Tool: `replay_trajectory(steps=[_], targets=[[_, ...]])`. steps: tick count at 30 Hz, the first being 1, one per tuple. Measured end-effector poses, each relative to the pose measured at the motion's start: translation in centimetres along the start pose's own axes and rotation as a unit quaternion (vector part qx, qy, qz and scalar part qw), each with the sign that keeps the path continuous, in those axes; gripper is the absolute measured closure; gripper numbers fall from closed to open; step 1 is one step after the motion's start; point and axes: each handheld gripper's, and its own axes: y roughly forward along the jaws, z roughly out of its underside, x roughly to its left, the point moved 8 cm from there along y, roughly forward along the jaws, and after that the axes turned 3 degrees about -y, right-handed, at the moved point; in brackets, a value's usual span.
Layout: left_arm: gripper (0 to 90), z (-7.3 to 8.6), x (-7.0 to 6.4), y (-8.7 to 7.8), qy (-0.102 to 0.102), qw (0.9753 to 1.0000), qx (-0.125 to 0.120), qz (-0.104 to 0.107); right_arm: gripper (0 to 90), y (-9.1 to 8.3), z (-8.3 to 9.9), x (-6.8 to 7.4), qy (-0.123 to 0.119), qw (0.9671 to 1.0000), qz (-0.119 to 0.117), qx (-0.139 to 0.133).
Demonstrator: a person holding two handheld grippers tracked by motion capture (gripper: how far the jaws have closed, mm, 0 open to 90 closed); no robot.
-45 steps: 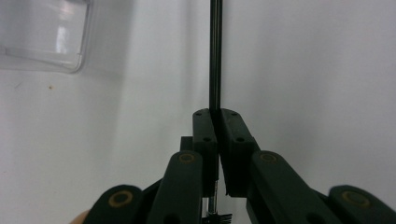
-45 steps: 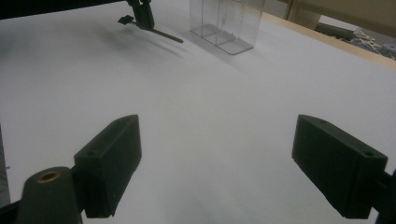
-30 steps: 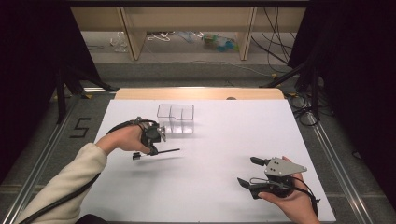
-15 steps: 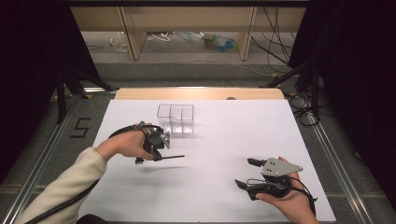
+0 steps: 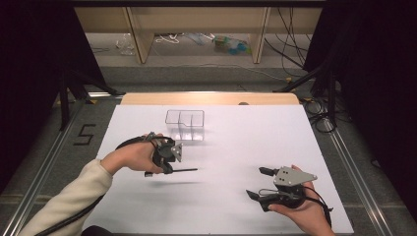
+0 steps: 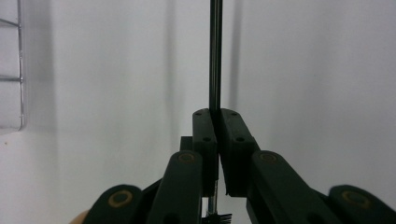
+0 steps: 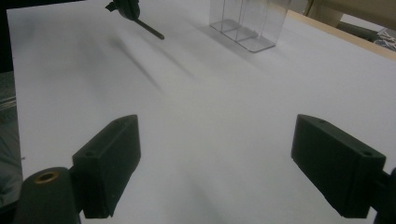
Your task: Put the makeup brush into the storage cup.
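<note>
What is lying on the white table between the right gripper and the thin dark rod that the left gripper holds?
Nothing: in the high view, only bare white table surface separates the right gripper from the thin dark rod clamped in the left gripper. The right gripper view shows the same.

- Person's left arm is wearing a cream long sleeve (image 5: 74, 196).
- Black grippers are trailing black cables (image 5: 69, 219).
- Right gripper (image 5: 261, 184) is carrying a grey three-cornered plate (image 5: 291, 176).

The thin dark rod (image 6: 215, 56) is cut off by the top edge in the left gripper view; its lower end is hidden between the jaws.
</note>
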Motion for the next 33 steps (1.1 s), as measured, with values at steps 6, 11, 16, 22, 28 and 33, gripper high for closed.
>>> replay_trajectory(steps=[6, 11, 16, 22, 28, 33], targets=[[85.2, -0.4, -0.6, -0.4, 0.009, 0.9999, -0.005, -0.006, 16.4, 0.1, -0.1, 0.1, -0.003, 1.0000, -0.003, -0.001], [85.2, -0.6, -1.1, -0.5, 0.013, 0.9999, -0.005, -0.007, 16.4, 0.1, -0.1, 0.2, -0.005, 1.0000, -0.005, 0.001], [85.2, -1.0, -1.7, -0.5, 0.016, 0.9998, -0.007, -0.003, 16.4, 0.4, -0.2, 0.3, -0.008, 0.9999, -0.006, -0.001], [85.2, -1.4, -2.3, -0.3, 0.024, 0.9997, -0.003, 0.002, 16.4, 0.5, -0.3, 0.3, -0.007, 0.9999, -0.009, -0.005], [85.2, -2.0, -2.8, -0.4, 0.036, 0.9993, -0.006, 0.003, 16.3, 0.7, -0.4, 0.5, -0.010, 0.9999, -0.013, -0.004], [85.2, -2.6, -3.4, -0.5, 0.041, 0.9991, -0.011, 0.007, 16.3, 0.9, -0.4, 0.6, -0.010, 0.9999, -0.014, -0.002]])
